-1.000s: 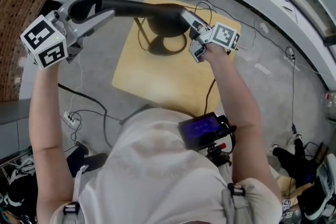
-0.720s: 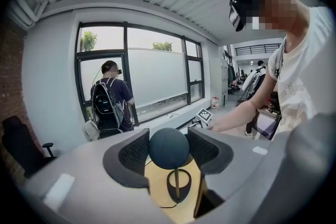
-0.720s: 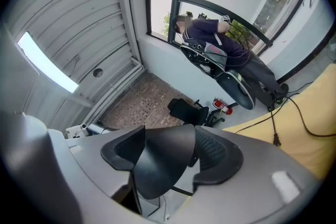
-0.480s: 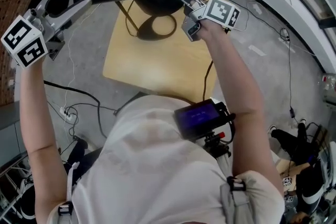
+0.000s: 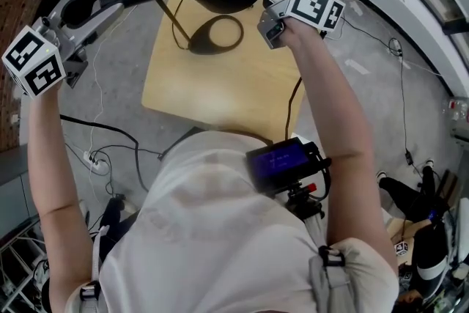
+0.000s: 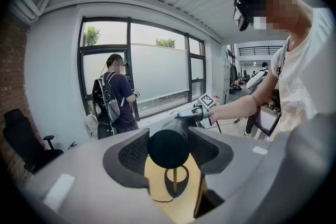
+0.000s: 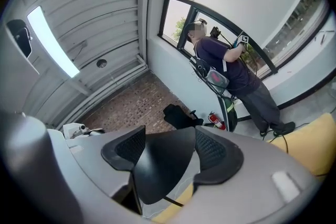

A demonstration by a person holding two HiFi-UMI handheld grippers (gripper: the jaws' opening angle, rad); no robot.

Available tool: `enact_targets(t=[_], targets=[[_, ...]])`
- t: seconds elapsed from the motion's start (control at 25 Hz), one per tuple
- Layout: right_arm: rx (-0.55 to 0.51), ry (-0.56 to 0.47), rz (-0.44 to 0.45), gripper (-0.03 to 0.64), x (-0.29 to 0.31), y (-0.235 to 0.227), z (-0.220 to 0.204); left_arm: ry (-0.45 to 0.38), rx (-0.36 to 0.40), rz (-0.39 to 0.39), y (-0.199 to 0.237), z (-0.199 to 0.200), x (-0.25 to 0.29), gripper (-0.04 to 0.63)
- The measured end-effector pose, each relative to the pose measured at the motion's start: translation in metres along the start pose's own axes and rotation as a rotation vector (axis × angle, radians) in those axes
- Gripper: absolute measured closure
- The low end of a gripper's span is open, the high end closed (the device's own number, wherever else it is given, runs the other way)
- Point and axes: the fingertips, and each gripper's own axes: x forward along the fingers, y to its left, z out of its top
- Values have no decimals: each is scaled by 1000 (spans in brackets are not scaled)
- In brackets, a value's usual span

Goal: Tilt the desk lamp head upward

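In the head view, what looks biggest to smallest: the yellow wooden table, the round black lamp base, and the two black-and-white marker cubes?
Yellow wooden table
Left marker cube and right marker cube: about alike, nearer the camera
Round black lamp base

The left tongs [image 6: 168,151] are clamping the rounded black end of the desk lamp [image 6: 168,143], with both ribbed pads [image 6: 135,152] pressing against its sides. The lamp's body is running away from the camera toward the right tongs [image 6: 185,113], which an outstretched arm is holding at its far end. Their grip is not readable from here. Below the left tongs, the lamp's ring base [image 6: 178,184] is resting on a yellow surface [image 6: 155,199], with a thin stem rising from it. A person in a white shirt [image 6: 302,76] is standing at the right. A second person wearing a backpack [image 6: 114,96] is standing at the window [image 6: 157,71]. A black chair [image 6: 21,141] is sitting at the far left.
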Motion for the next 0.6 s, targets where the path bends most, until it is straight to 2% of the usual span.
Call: enact_targets(t=[0.6], targets=[[-156, -38, -38, 331, -7, 27, 23, 6, -34, -10, -3, -26, -7, 365]])
